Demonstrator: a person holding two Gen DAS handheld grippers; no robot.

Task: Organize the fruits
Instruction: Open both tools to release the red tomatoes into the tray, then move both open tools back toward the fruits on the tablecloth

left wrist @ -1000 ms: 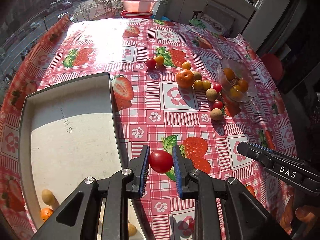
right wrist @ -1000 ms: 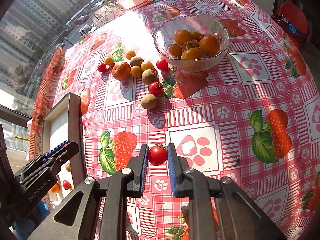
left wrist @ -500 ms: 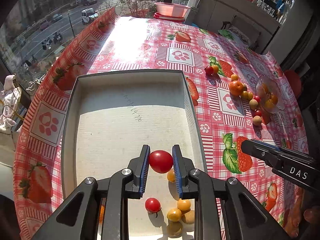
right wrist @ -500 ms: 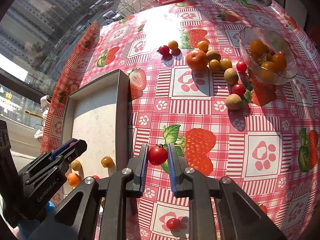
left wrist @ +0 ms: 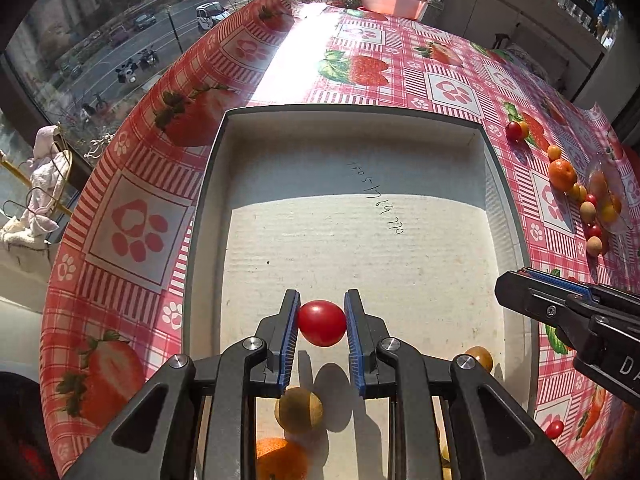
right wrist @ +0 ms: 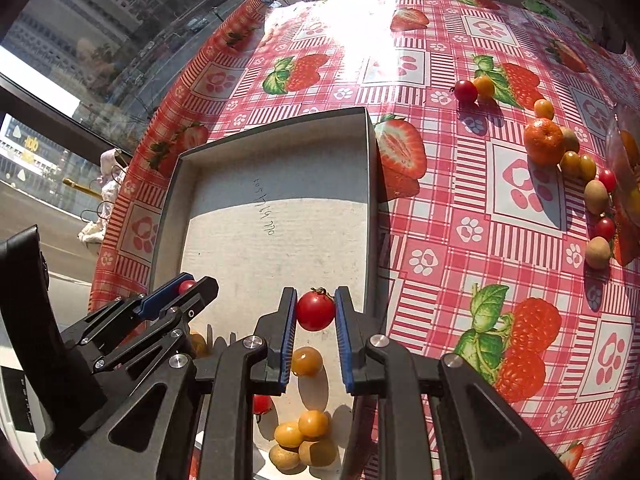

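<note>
Glossy round red tomato [left wrist: 322, 323] in left gripper [left wrist: 322, 324] jaws | right gripper [right wrist: 315, 311] jaws pinch stemmed tomato [right wrist: 315, 310] | both over matte cardboard tray [left wrist: 400, 248]

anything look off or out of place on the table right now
One thing: a lone cherry tomato lies on the tablecloth near the table's front edge, apart from the fruit cluster by the glass bowl. Otherwise both grippers hold tomatoes over the cardboard tray, and nothing looks spilled or damaged.

One tray [right wrist: 372, 200], one glass bowl [right wrist: 624, 168] at far right, one pink basin [left wrist: 392, 0] far off, and two gripped red tomatoes [left wrist: 322, 323] [right wrist: 315, 312].
</note>
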